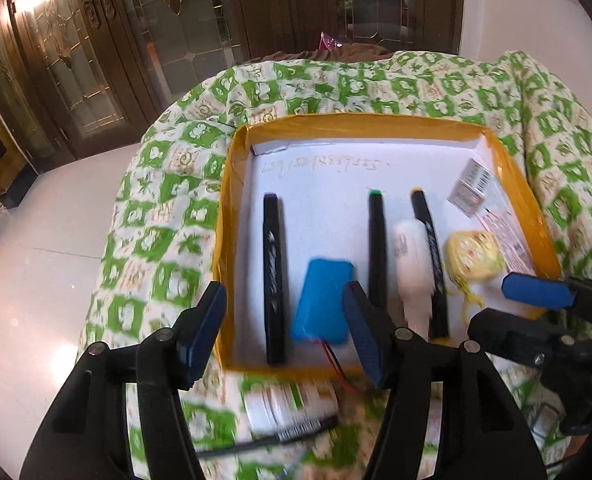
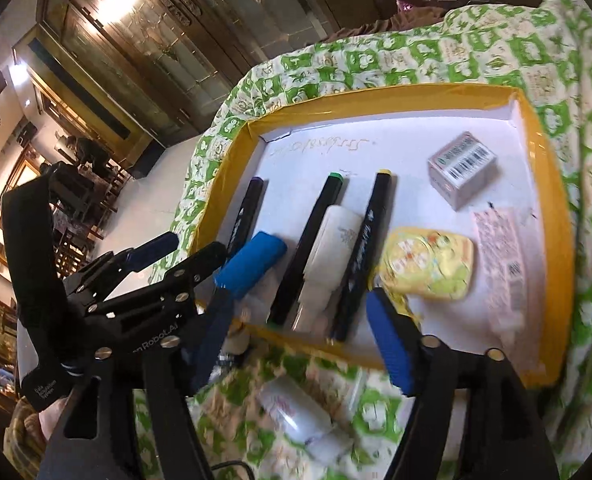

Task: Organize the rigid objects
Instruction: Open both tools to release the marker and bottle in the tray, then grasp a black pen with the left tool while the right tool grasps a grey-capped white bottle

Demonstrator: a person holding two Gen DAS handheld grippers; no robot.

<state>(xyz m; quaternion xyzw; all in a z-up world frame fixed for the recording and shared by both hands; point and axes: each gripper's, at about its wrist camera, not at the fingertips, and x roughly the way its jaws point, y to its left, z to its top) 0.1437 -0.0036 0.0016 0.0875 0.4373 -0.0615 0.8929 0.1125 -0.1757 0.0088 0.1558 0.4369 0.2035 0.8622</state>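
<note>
Left wrist view: the left claw (image 1: 285,336) stands wide and holds nothing, poised over the near edge of a yellow-rimmed tray (image 1: 231,184) that sits on a green-and-white patterned cloth (image 1: 143,208). Inside the tray lie three black markers: a purple-capped marker (image 1: 273,280) at the left, then a green-capped marker (image 1: 377,252) and a yellow-capped marker (image 1: 430,256) with a white tube (image 1: 412,264) between them. A blue pack (image 1: 322,304) with red wire rests between the first two markers. A yellow tin (image 1: 474,256) and a small grey box (image 1: 470,186) lie toward the tray's right side. The right claw (image 2: 300,344) is likewise wide and empty, above the tray's near rim. On the cloth just outside that rim lies a white bottle (image 2: 296,412), blurred.
</note>
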